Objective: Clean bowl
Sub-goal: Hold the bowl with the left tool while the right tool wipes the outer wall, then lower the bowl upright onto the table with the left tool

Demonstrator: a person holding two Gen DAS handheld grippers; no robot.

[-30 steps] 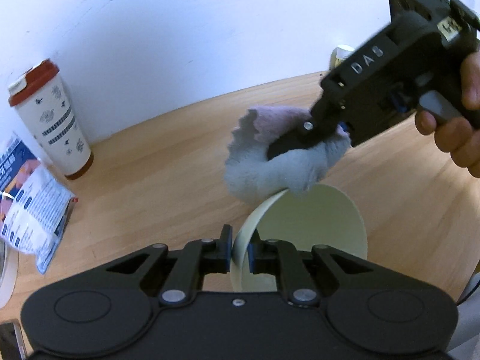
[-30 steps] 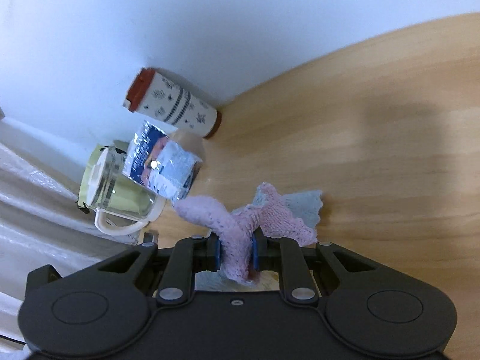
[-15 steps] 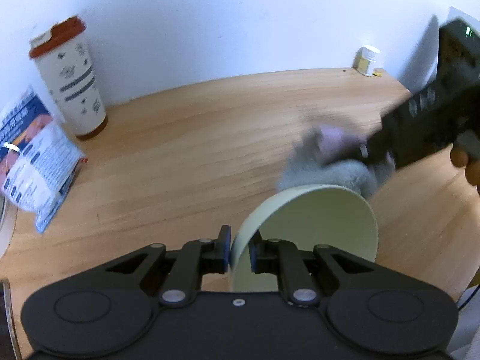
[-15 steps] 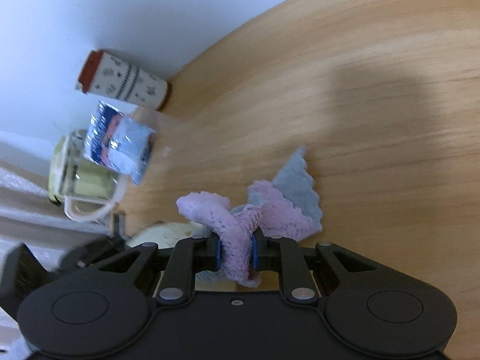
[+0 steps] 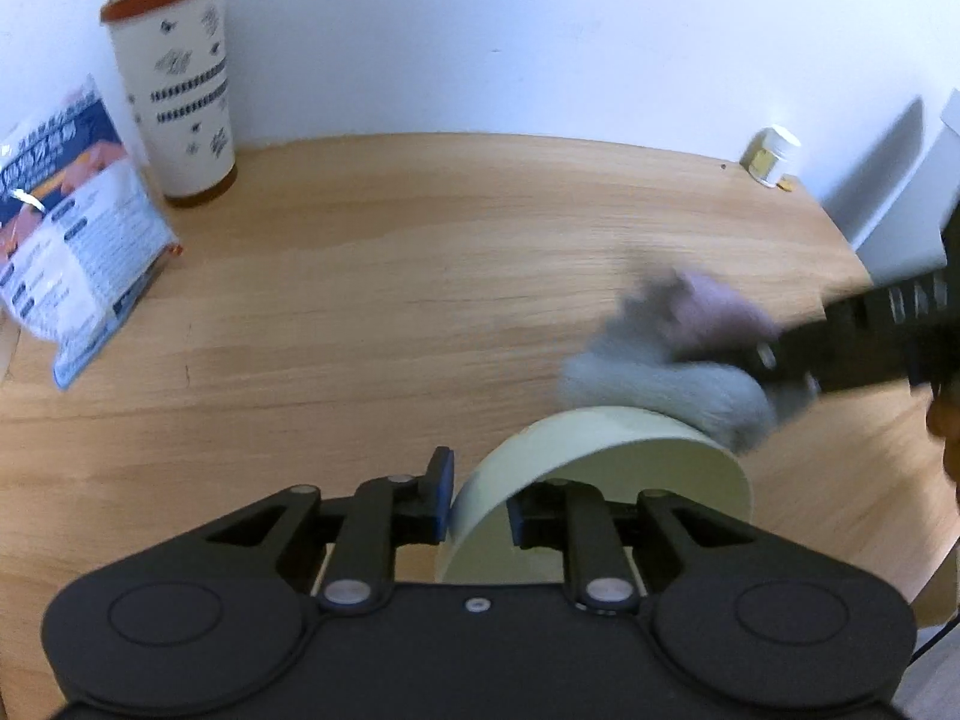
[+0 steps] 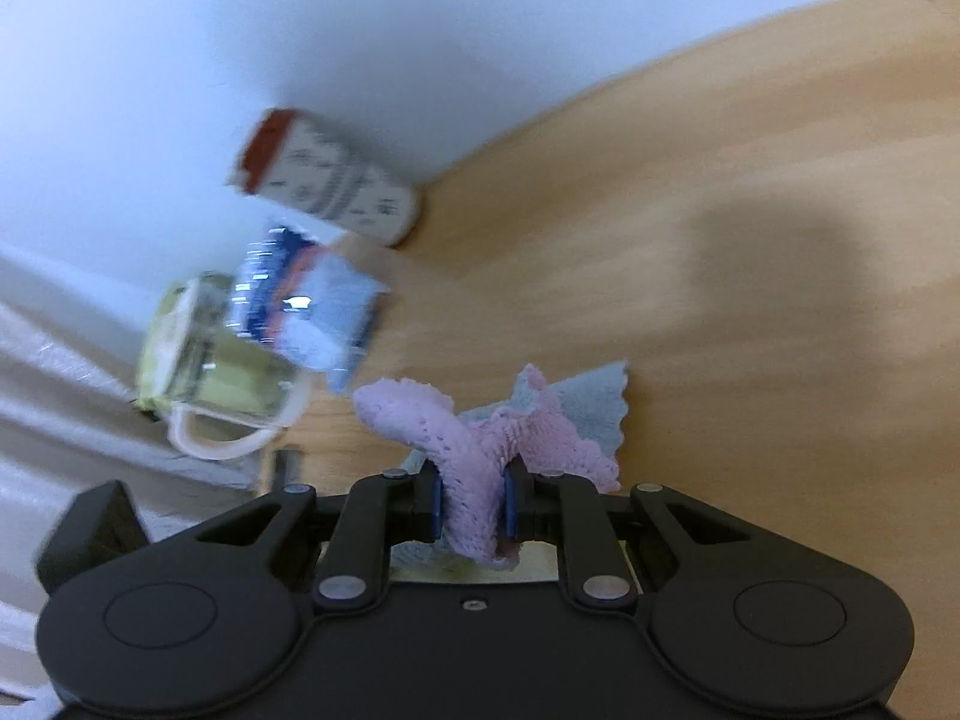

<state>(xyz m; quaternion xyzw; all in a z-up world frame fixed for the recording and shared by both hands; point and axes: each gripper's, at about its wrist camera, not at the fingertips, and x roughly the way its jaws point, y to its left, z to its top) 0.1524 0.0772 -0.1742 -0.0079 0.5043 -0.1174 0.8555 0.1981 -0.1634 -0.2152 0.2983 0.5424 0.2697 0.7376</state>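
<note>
Since the earlier frames, the fluffy grey-and-pink cleaning cloth [image 5: 684, 354] is being carried from above the near rim of the pale cream round bowl [image 5: 606, 480] across to its far right edge, where it is now being pressed against the rim; motion blur suggests the stroke is under way. That bowl is being held tilted on its side just ahead of the left gripper [image 5: 477, 501], whose fingers are being kept clamped on its wall, one outside and one inside. The cloth [image 6: 480, 450] is being pinched firmly between the blue pads of the right gripper [image 6: 471, 507], with loose folds spilling forward and to the right of the fingers. A wipe along the rim is judged to be in progress, with more of the inside probably left to be covered. Well ahead and left of the left gripper, a tall white paper cup with a red lid [image 5: 174, 84] and a blue-and-white foil packet [image 5: 72, 216] are being left untouched on the light wooden tabletop [image 5: 372, 276].
</note>
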